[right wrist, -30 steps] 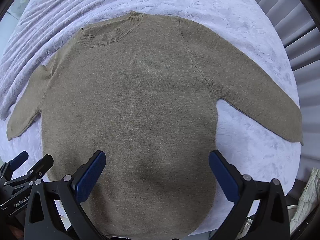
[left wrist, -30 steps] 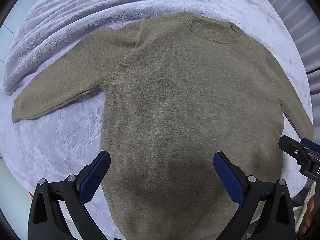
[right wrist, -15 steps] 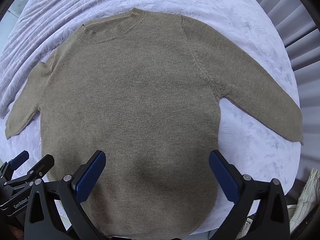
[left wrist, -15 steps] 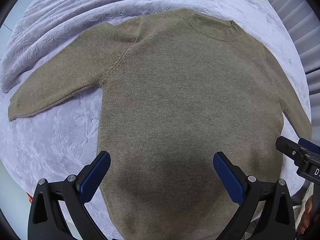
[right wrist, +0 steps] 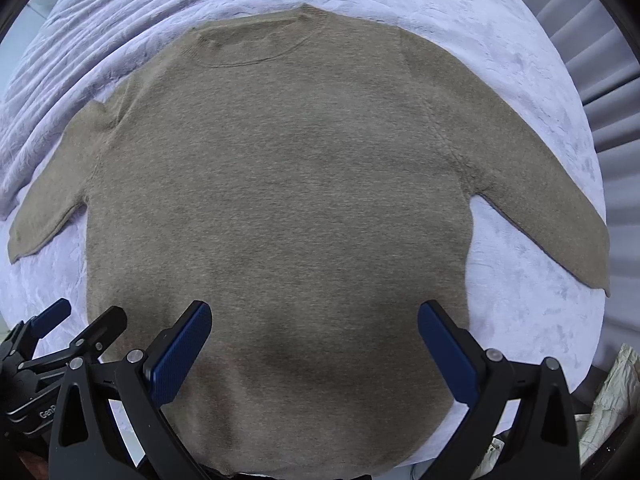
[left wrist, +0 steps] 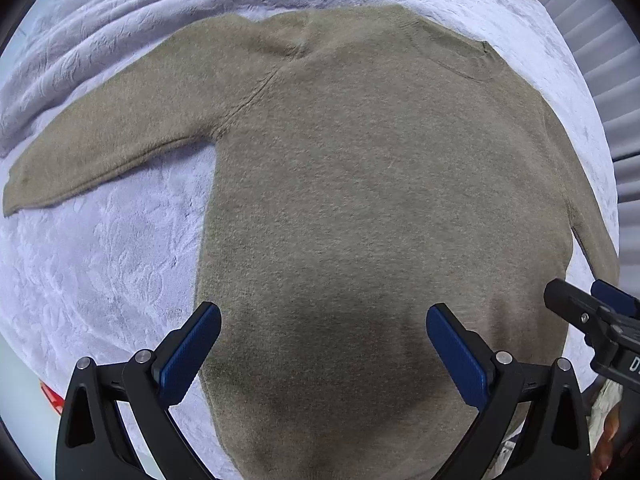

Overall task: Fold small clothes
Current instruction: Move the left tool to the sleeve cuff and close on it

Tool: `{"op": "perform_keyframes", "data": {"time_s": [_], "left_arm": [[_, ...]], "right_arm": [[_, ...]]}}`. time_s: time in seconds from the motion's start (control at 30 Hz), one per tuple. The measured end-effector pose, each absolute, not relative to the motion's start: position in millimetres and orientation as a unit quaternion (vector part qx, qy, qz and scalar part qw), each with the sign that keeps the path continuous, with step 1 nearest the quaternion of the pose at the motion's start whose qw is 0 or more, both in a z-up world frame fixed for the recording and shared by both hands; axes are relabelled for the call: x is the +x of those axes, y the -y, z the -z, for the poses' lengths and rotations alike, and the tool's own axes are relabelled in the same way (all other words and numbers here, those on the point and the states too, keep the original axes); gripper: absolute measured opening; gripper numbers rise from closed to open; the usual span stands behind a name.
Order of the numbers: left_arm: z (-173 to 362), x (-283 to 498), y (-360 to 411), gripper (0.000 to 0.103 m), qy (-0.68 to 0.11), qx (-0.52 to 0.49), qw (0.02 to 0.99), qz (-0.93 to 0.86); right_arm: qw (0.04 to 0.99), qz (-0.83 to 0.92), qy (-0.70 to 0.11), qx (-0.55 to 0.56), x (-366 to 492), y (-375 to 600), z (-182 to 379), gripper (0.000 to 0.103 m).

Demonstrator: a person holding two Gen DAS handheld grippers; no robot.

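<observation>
An olive-brown knit sweater (left wrist: 372, 184) lies flat and spread out on a lilac bedspread (left wrist: 104, 264), collar at the far end, both sleeves angled outward. It also shows in the right wrist view (right wrist: 288, 184). My left gripper (left wrist: 323, 344) is open and empty, hovering over the sweater's lower body near the left side seam. My right gripper (right wrist: 314, 342) is open and empty above the sweater's lower body. The right gripper's fingers (left wrist: 576, 312) show at the right edge of the left wrist view; the left gripper's fingers (right wrist: 96, 328) show at the lower left of the right wrist view.
The lilac bedspread (right wrist: 520, 320) has folds at the far left. A pleated grey curtain or panel (right wrist: 608, 92) runs along the right. Crumpled pale cloth (right wrist: 608, 400) lies off the bed at lower right. A small red object (left wrist: 52, 396) sits below the bed's left edge.
Both grippers have moved forward and lower over the sweater, which now fills more of each view. The left view has shifted so the left sleeve sits more central. Both stay open.
</observation>
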State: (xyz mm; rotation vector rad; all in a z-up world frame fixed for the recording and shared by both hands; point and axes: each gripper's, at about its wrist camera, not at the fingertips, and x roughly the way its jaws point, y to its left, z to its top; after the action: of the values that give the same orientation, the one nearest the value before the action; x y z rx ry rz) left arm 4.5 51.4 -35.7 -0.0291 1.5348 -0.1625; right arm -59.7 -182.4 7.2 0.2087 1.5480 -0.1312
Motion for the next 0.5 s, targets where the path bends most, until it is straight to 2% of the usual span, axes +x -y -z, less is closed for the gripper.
{"op": "perform_keyframes", "data": {"time_s": [0.2, 0.5], "left_arm": [[45.4, 16.2, -122.0, 0.103, -0.671, -0.103, 0.733, 0.053], [63.7, 47.5, -273.1, 0.103, -0.599, -0.207, 0.772, -0.038]], "right_arm": [[0.708, 0.034, -0.701, 0.073, -54.8, 149.4, -4.6, 0.103], [0.706, -0.013, -0.705, 0.063, -51.1, 92.3, 6.1, 0.103]]}}
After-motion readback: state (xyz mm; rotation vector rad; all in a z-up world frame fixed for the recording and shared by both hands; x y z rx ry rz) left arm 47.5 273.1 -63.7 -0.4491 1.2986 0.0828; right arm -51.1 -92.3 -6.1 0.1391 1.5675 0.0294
